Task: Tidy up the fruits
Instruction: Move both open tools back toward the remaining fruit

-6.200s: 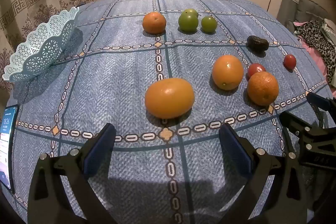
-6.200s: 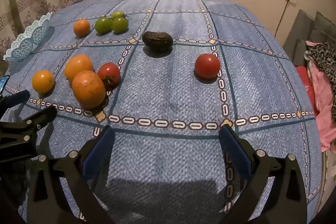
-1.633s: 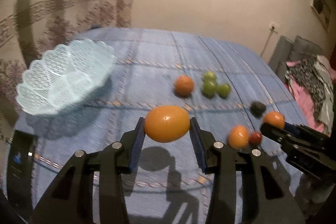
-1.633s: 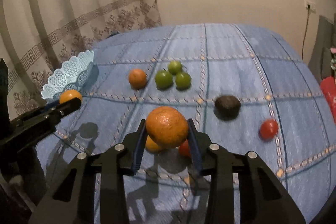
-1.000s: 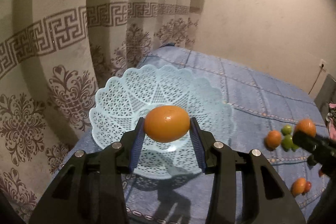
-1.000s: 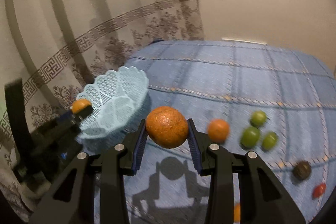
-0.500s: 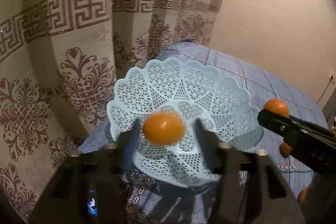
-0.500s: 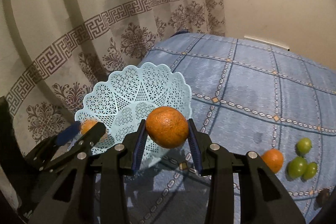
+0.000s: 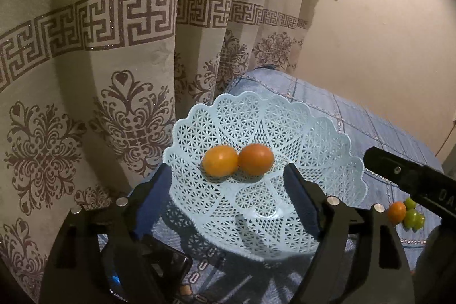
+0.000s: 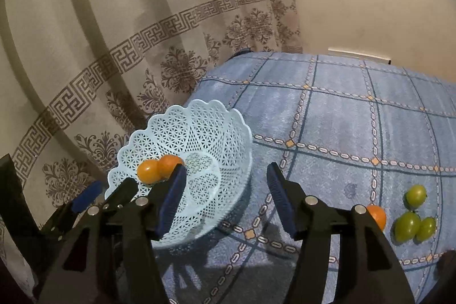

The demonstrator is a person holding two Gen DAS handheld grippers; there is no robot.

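Two oranges (image 9: 238,163) lying in basket (image 9: 336,138) ahead; both hand-held grippers (image 9: 228,190) (image 10: 225,195) gaping empty; orange (image 10: 377,215), green fruits (image 10: 410,221) waiting right.

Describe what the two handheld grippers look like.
Both the left gripper and the right gripper have matte black angular frames with silver round bolt heads and flat blue pads inside each finger. No cables, hands or sleeves show.
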